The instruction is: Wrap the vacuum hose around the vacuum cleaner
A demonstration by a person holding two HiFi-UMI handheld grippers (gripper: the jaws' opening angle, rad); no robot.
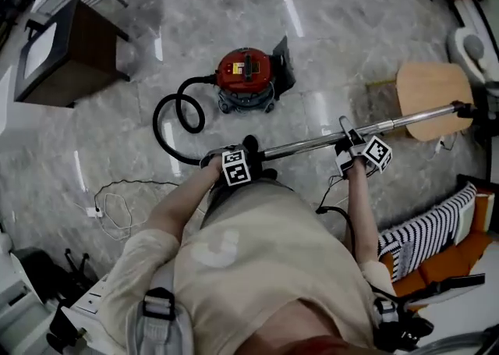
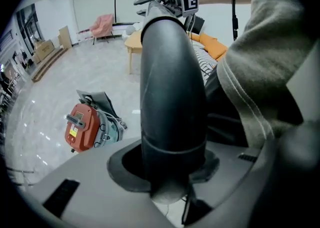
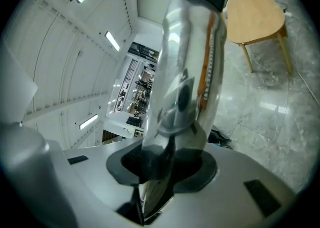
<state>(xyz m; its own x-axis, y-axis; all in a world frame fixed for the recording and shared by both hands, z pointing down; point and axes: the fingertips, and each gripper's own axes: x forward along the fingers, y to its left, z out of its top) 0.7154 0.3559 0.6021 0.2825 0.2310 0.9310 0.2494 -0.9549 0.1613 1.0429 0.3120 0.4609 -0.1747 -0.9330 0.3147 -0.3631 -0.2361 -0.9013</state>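
Both grippers were clamped on the vacuum's wand, held across the person's front: the left gripper (image 1: 240, 161) on its black curved handle (image 2: 172, 96), the right gripper (image 1: 360, 152) on the chrome tube (image 1: 308, 143). Beyond them the black hose (image 1: 173, 114) looped over the marble floor (image 1: 343, 26) to the red vacuum cleaner (image 1: 245, 72), which stood well apart from the wand.

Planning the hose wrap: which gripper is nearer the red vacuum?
Left. The left gripper holds the black handle straight in front of the vacuum; the right gripper holds the metal tube, farther to the side.
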